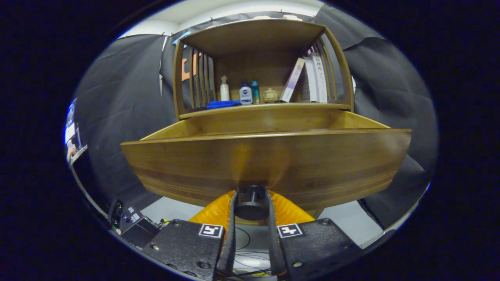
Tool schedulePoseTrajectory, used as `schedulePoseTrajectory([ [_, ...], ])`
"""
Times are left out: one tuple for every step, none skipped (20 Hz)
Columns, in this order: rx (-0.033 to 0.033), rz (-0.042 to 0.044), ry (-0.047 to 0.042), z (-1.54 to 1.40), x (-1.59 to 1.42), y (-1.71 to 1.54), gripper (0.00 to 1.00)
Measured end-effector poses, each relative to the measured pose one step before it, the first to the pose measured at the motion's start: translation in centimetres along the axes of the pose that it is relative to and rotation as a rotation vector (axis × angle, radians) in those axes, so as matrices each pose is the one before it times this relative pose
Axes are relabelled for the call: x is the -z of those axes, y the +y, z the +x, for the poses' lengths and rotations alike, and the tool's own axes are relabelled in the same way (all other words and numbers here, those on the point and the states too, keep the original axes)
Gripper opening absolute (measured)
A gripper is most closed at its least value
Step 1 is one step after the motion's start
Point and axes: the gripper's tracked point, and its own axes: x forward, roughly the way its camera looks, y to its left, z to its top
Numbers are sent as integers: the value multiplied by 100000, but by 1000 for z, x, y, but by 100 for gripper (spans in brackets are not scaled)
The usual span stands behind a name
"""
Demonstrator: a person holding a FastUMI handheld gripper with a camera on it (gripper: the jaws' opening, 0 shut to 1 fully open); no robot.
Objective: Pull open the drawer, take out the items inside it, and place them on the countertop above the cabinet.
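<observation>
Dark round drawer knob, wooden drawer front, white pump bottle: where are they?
Dark round drawer knob (pixel 252 203): gripper view, rim between the fingers.
Wooden drawer front (pixel 332 164): gripper view, bare panel.
White pump bottle (pixel 224 90): gripper view, body.

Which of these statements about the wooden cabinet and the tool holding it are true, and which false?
1. The drawer is pulled out from the cabinet. True.
2. The gripper has its fingers closed on the drawer's dark knob. True.
3. The shelf above the drawer holds nothing. False: bottles, a blue cloth-like thing, a small pot and books stand or lie there.
4. The books are at the same end of the shelf as the bottles. False: the books lean at the opposite end, with the small pot between.
5. The drawer's contents can be seen clearly. False: its front board hides the inside.
</observation>
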Motion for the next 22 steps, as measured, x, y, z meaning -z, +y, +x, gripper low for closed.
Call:
schedulePoseTrajectory([
  [-1532, 136, 4090, -131, 96, 53, 41],
  [-1831, 1533, 3227, -348, -45, -24, 43],
  [-1348, 2453, 1970, -591, -226, -20, 44],
  [-1037, 1649, 317, -706, -482, 2, 45],
  [-909, 185, -813, -879, -780, 149, 47],
  [-971, -1166, -1118, -926, -773, 339, 48],
  [-1412, -1849, -750, -1022, -917, 493, 48],
  [-2649, -2387, -1131, -793, -1173, 813, 48],
  [-1391, -2671, -859, -564, -1307, 604, 50],
  [-1630, -2586, -496, -251, -1280, 496, 56],
  [-1578, -1712, -507, -14, -1380, 401, 61],
  [-1450, -608, -300, 108, -1312, 252, 62],
  [-556, 134, 89, 359, -1111, 48, 63],
  [-739, -282, 997, 652, -866, -53, 63],
  [-134, -670, 1845, 792, -699, -324, 66],
  [-738, -274, 2445, 899, -466, -288, 70],
  [-777, -299, 3094, 875, -333, -212, 70],
  [-921, -210, 2294, 795, -441, -328, 74],
  [321, -554, 2911, 801, -234, -479, 79],
  [706, -164, 2246, 705, -371, -651, 80],
  [1270, 75, 2930, 818, -181, -675, 80],
  [1213, 551, 3122, 845, -264, -648, 80],
])
